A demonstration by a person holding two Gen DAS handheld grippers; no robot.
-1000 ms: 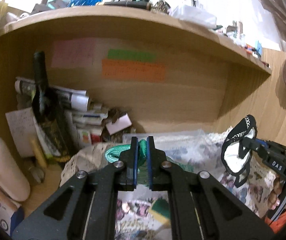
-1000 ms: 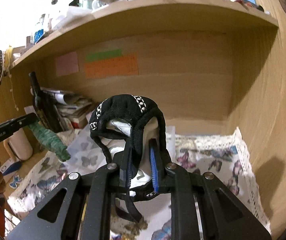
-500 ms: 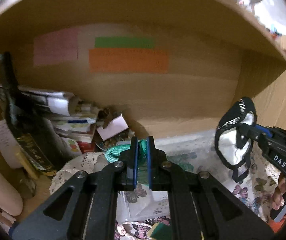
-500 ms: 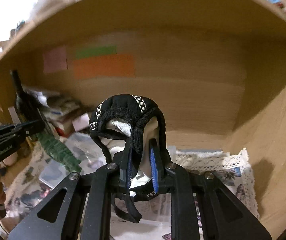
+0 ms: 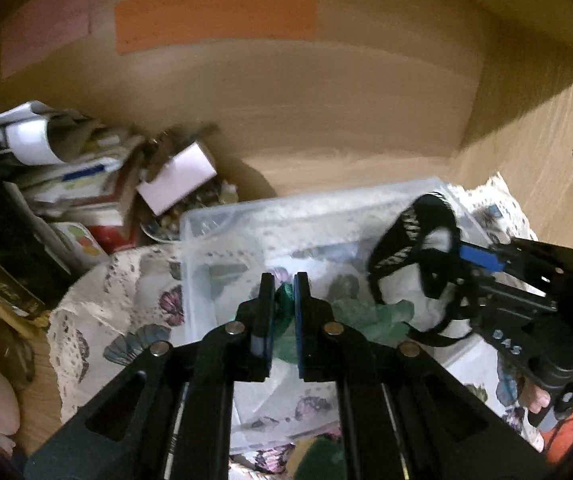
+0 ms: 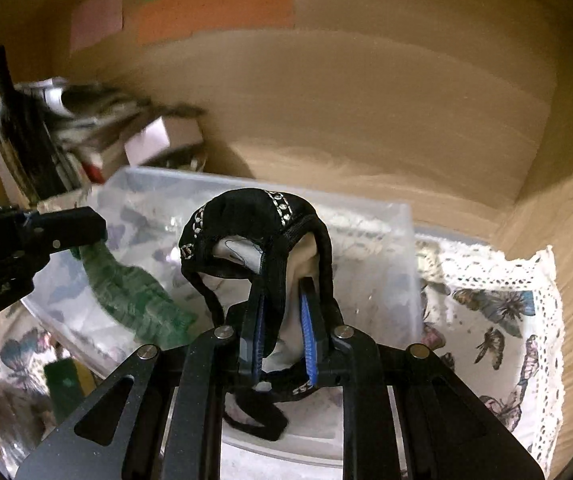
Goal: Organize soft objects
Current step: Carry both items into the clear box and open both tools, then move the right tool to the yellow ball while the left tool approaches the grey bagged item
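Two soft things are both up in the air over the clear plastic bin; nothing's been dropped in yet as far as I can tell, so the releasing is all still to do. left gripper is pinching a green knitted piece; right gripper is clamped on a black and white fabric item, jaws just starting to ease apart; right view shows the green piece dangling full length, left view barely shows it; butterfly cloth sits under the bin.
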